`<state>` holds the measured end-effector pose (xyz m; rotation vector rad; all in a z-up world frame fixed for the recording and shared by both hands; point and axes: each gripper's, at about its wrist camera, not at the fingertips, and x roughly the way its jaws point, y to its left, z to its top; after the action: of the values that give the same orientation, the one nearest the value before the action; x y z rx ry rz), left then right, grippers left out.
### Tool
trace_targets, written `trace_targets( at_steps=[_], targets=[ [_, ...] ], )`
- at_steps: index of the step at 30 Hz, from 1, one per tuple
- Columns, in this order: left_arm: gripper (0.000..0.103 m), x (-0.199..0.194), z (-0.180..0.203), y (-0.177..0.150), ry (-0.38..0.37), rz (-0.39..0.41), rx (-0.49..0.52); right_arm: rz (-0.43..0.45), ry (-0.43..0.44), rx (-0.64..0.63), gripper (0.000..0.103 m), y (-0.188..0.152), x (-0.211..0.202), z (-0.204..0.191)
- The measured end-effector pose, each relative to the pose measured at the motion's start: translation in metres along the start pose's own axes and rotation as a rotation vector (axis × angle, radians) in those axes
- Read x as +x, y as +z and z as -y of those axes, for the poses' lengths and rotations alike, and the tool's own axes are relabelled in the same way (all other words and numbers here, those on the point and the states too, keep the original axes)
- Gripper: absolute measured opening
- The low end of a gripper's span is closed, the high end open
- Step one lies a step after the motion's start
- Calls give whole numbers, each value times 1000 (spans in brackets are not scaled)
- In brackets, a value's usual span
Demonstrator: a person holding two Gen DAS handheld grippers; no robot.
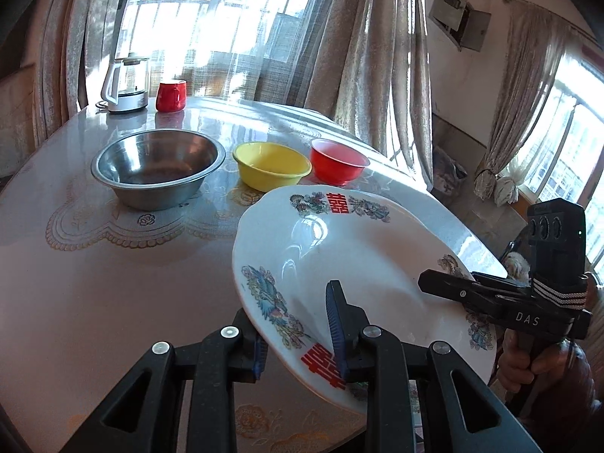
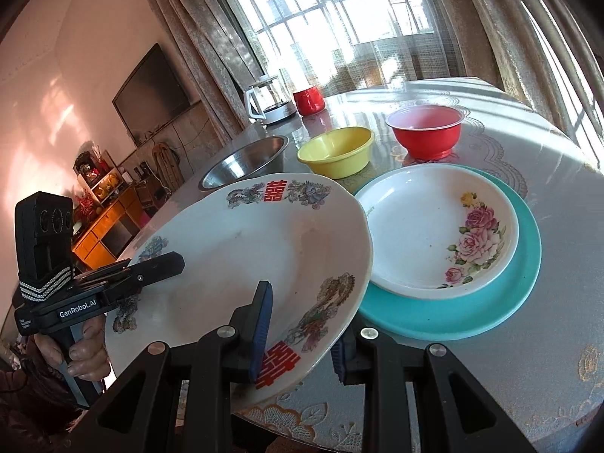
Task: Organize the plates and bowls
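A large white plate with red characters and bird patterns [image 1: 358, 260] [image 2: 241, 256] is held above the table by both grippers on opposite rims. My left gripper [image 1: 302, 343], also in the right wrist view [image 2: 166, 262], is shut on its rim. My right gripper [image 2: 302, 336], also in the left wrist view [image 1: 434, 281], is shut on the other rim. A white rose plate [image 2: 426, 226] lies on a teal plate [image 2: 524, 264] to the right. A steel bowl [image 1: 156, 168] [image 2: 245, 160], a yellow bowl [image 1: 271, 164] [image 2: 336, 151] and a red bowl [image 1: 338, 160] [image 2: 426, 130] stand in a row behind.
A glass kettle [image 1: 126, 83] [image 2: 270, 102] and a red mug [image 1: 171, 96] [image 2: 308, 100] stand at the table's far edge by the curtains. The round table [image 1: 94, 283] carries a glossy lace-pattern cover. A TV and cabinet [image 2: 151, 94] are off to the left.
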<state>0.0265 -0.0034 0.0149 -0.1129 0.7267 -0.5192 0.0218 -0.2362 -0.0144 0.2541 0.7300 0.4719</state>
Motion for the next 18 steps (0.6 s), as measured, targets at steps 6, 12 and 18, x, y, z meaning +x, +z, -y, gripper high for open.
trace_targets(
  at_steps=[6, 12, 18],
  targets=[
    [29, 24, 21, 22, -31, -17, 34, 43, -56, 39, 27, 10, -16, 23],
    [30, 51, 43, 47, -61, -24, 69, 81, -107, 77, 28, 25, -22, 50],
    [30, 82, 62, 67, -65, -24, 95, 115, -187, 99, 27, 40, -22, 73]
  ],
)
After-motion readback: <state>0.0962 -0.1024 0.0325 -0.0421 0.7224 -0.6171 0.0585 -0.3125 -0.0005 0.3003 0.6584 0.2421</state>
